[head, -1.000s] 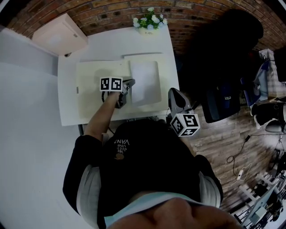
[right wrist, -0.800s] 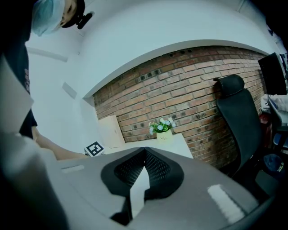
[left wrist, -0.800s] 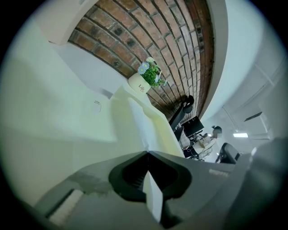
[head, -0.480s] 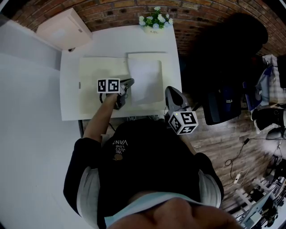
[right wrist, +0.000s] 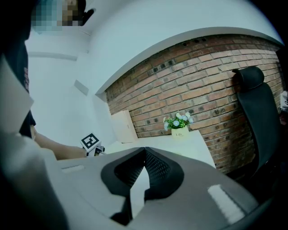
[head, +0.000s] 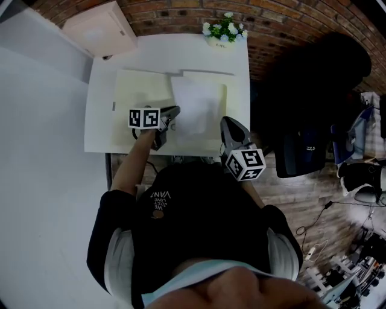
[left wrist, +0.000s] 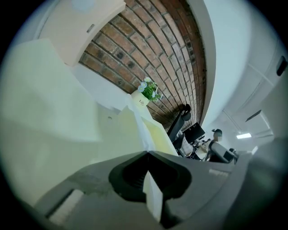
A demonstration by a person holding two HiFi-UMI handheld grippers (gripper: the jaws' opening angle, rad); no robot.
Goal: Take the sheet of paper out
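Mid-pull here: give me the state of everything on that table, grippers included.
left gripper: shut on the left edge of the sheet of paper.
right gripper: shut, by the folder's near right corner; no clear grip.
sheet of paper: skewed over the folder's right half, not yet clear.
folder: open, flat on the table.
plant: upright at the far edge.

The table (head: 175, 51) stands against the brick wall (head: 181, 15). The flower pot (head: 224, 31) sits at the table's far edge, right of centre. The open folder (head: 139, 90) lies flat on the table, and the sheet of paper (head: 196, 105) lies on its right half. A cabinet (head: 99, 30) stands beside the table's far left corner, and a chair (head: 313, 78) stands to the table's right. The left gripper (head: 176, 110) is at the sheet's left edge. The right gripper (head: 224, 121) is at the table's near right edge.
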